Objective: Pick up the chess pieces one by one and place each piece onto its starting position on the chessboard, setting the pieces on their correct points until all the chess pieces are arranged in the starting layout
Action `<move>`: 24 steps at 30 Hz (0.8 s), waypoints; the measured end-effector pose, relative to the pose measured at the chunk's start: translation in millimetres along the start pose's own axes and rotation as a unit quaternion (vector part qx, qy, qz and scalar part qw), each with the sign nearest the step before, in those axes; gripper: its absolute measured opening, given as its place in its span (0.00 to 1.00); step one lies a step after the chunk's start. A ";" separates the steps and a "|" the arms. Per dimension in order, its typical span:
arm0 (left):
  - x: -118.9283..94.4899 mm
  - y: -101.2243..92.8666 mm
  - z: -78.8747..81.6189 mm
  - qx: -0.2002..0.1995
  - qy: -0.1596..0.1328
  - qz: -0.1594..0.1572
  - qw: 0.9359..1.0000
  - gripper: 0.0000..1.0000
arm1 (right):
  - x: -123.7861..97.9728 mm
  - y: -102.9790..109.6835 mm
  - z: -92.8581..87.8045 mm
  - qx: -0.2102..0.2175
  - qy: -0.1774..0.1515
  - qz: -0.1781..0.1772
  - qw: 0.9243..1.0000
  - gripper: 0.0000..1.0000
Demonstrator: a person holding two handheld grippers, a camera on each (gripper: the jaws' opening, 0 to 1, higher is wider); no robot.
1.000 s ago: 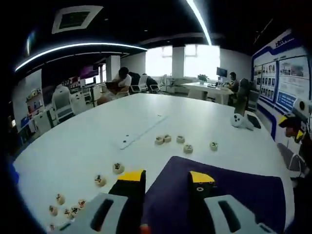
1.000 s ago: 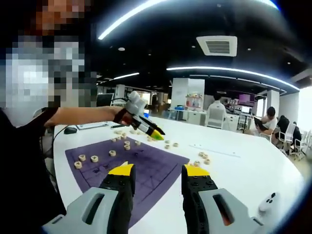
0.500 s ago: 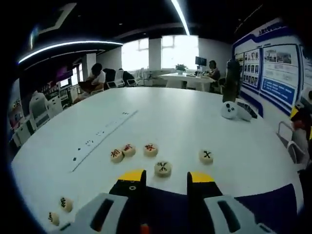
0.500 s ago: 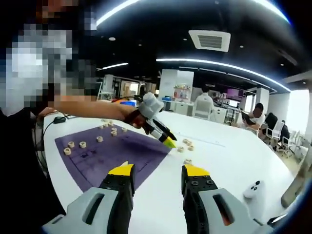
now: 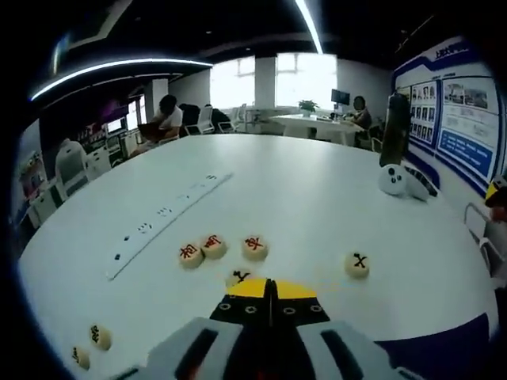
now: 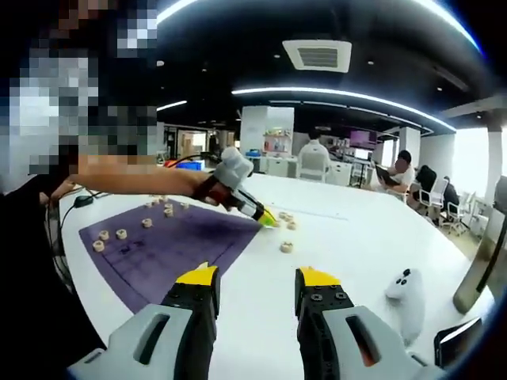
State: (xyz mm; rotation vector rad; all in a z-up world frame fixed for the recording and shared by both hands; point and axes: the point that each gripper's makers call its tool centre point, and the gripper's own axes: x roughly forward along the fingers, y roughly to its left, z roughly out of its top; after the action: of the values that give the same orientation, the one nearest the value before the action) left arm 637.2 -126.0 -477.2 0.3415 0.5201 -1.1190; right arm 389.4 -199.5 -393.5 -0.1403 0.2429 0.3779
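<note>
Gripping chess pc [image 5: 240,278], L gripper [image 5: 268,286].

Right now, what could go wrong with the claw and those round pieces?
The left claw looks shut at the near edge of a black-marked piece. Pinched so close to its rim, the piece could slip or flip as it's lifted. Three red-marked pieces lie just beyond it, so a nudge forward might knock them across the white table.

Left gripper view: seven round chess pieces [image 5: 254,247] on the white table [image 5: 317,190], one white controller [image 5: 394,180]. Right gripper view: one purple board [image 6: 170,249].
</note>
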 end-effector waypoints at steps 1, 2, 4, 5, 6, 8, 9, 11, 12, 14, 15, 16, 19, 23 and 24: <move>-0.4 0.2 0.4 -0.002 0.000 0.000 1.000 0.04 | 0.3 0.3 0.4 0.001 -0.002 0.001 1.000 0.39; -0.2 0.5 1.2 -0.003 0.001 0.002 1.000 0.06 | 1.1 0.6 1.1 0.004 -0.004 0.002 1.000 0.39; -2.6 -1.2 3.3 -0.003 -0.003 -0.003 1.000 0.19 | 3.1 1.7 1.4 0.004 -0.005 0.004 1.000 0.38; -3.4 -1.6 5.4 -0.005 -0.008 -0.005 1.000 0.29 | 3.5 2.4 1.3 0.004 -0.005 0.005 1.000 0.38; -3.2 -0.6 6.7 -0.005 -0.011 -0.003 1.000 0.33 | 4.1 3.5 1.1 0.004 -0.005 0.007 1.000 0.39; -0.3 6.4 5.7 0.002 -0.009 0.012 1.000 0.34 | 4.7 5.7 0.3 0.003 -0.004 0.010 1.000 0.39; 1.2 10.6 3.3 -0.005 -0.007 0.022 1.000 0.34 | 4.6 6.1 -0.1 0.001 -0.003 0.011 1.000 0.39; 6.7 14.8 -3.2 -0.015 0.002 0.024 1.000 0.34 | 3.6 5.8 -0.5 0.000 -0.002 0.011 1.000 0.39; 12.0 19.9 -6.7 -0.018 0.005 0.026 0.999 0.34 | 2.9 4.9 -0.6 0.000 -0.002 0.009 1.000 0.39; 10.8 16.7 -14.4 -0.021 0.012 0.029 0.999 0.26 | 1.9 3.1 -1.1 0.002 -0.001 0.006 1.000 0.39; 12.6 19.3 -11.3 -0.030 0.006 0.029 0.999 0.19 | 1.0 1.5 -1.4 0.002 0.000 0.004 1.000 0.39; 13.9 22.0 -10.3 -0.031 0.006 0.029 0.999 0.19 | 0.4 1.0 -1.5 0.002 0.000 0.003 1.000 0.39; 8.4 22.1 -8.6 -0.031 0.003 0.025 0.999 0.19 | -0.2 0.9 -2.0 0.002 0.000 0.002 1.000 0.39; -10.3 20.6 -1.6 -0.026 -0.011 0.027 0.999 0.19 | 0.9 2.4 -1.9 0.003 -0.001 0.004 1.000 0.39; -20.3 20.9 0.7 -0.023 -0.017 0.025 0.999 0.19 | 1.2 2.9 -1.8 0.003 -0.001 0.005 1.000 0.39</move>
State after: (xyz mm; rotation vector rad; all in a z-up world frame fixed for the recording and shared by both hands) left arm 649.6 -102.5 -465.3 0.2945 0.5043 -1.0603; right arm 389.0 -196.7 -395.8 -0.1332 0.2424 0.3877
